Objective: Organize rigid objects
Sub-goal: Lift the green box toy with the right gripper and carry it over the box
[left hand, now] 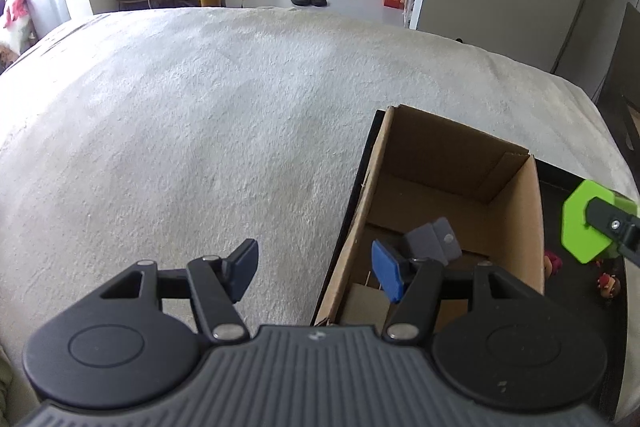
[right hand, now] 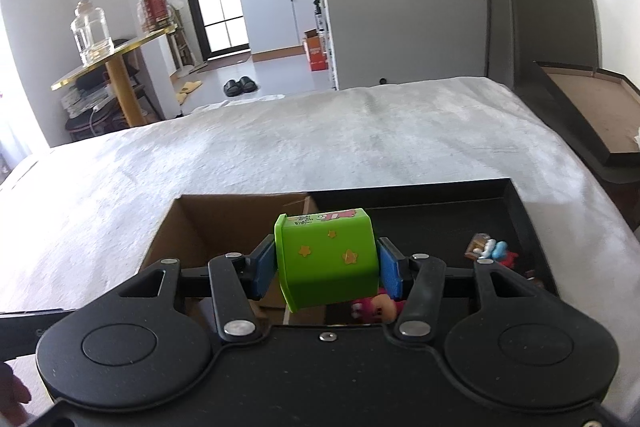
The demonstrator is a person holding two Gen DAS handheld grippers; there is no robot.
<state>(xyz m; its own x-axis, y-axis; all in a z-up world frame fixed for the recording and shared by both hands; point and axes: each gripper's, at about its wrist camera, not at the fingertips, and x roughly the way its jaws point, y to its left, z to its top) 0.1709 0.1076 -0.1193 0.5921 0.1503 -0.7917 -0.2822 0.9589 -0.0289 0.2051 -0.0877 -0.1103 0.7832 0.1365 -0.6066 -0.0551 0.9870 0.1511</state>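
Note:
My right gripper [right hand: 326, 269] is shut on a bright green box [right hand: 326, 259] with yellow stars, held above the black tray [right hand: 532, 223] next to the open cardboard box [right hand: 224, 223]. The green box also shows in the left wrist view [left hand: 588, 227] at the right edge. My left gripper [left hand: 314, 273] is open and empty, straddling the left wall of the cardboard box [left hand: 516, 211]. A grey block [left hand: 430, 241] lies inside that box. Small toy figures [right hand: 490, 251] lie in the tray, and a pink one [right hand: 376, 309] sits under the green box.
The tray and box rest on a white blanket-covered bed [left hand: 200, 115]. A dark tray lid [right hand: 588, 115] leans at the bed's right side. A gold side table [right hand: 108, 63] with a glass jar stands beyond the far left edge.

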